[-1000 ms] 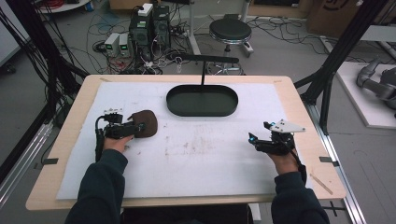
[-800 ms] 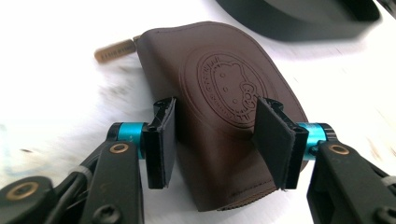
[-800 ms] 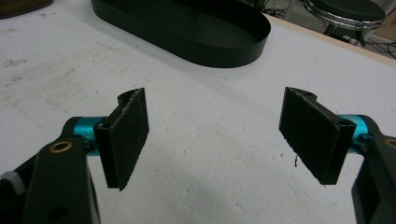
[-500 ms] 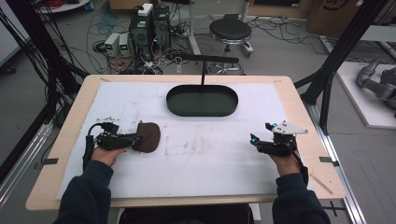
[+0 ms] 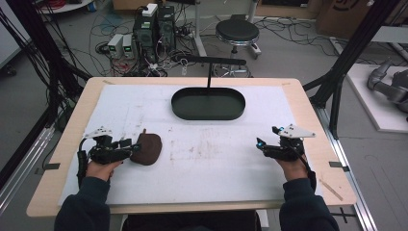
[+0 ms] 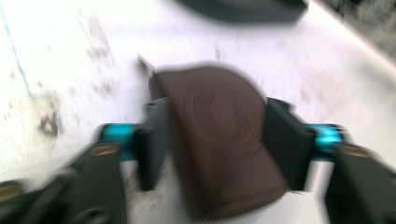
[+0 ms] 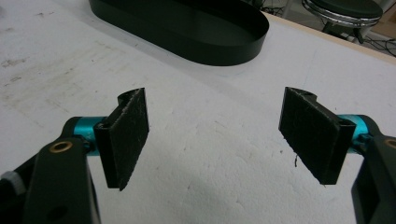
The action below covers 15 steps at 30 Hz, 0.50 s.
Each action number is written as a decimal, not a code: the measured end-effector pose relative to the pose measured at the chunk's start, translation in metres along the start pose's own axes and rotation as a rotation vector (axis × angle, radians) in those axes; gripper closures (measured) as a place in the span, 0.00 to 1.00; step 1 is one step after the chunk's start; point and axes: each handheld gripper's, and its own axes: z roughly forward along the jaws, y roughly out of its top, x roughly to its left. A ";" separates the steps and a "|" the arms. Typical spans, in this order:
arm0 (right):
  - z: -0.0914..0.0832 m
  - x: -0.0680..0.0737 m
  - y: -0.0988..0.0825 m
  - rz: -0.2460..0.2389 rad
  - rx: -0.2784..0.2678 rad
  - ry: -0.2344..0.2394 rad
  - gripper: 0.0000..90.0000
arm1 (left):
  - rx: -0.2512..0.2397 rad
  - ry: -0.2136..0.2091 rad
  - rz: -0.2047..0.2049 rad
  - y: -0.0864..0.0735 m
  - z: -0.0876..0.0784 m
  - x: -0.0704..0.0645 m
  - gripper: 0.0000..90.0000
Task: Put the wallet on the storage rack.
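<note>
A brown flat leaf-shaped piece [image 5: 149,149] lies on the white table cover [image 5: 216,168] at the left. My left gripper [image 5: 131,147] reaches it from the left, and its jaws have just been opening. In the blurred left gripper view the brown piece [image 6: 219,140] lies between the two black pads [image 6: 152,140], which stand at its sides without visibly squeezing it. My right gripper [image 5: 267,144] rests at the right of the table, open with nothing between its fingers. The right gripper view shows the right gripper [image 7: 219,140] with wide pads [image 7: 126,135] over bare cover.
A black oval tray [image 5: 208,114] sits at the back middle, with a thin black stand [image 5: 209,72] rising behind it. The black oval tray [image 7: 233,53] lies ahead in the right gripper view. Cables, boxes and a stool stand on the floor beyond the table.
My left hand has pulled toward the near edge and slightly left, and the brown piece has come with it. The right hand has kept still.
</note>
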 end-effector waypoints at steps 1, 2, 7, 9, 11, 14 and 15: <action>0.001 0.000 0.000 -0.001 0.002 0.002 0.27 | -0.010 0.013 -0.001 -0.001 0.001 -0.002 0.33; 0.001 0.001 0.000 0.000 0.002 0.003 0.27 | -0.008 0.022 -0.004 -0.003 0.004 -0.003 0.29; 0.003 0.001 0.001 -0.010 0.004 0.011 0.28 | 0.073 0.092 -0.059 -0.011 0.019 -0.004 0.21; 0.003 0.001 0.001 -0.010 0.005 0.011 0.28 | 0.097 0.076 -0.061 -0.014 0.022 -0.006 0.21; 0.003 0.001 0.001 -0.006 0.004 0.011 0.28 | 0.095 0.062 -0.052 -0.016 0.024 -0.009 0.22; 0.004 0.000 0.000 -0.005 0.009 0.011 0.28 | 0.102 0.052 -0.026 -0.017 0.025 -0.011 0.21; 0.004 0.000 0.000 -0.004 0.014 0.013 0.29 | 0.106 0.046 -0.020 -0.017 0.026 -0.011 0.21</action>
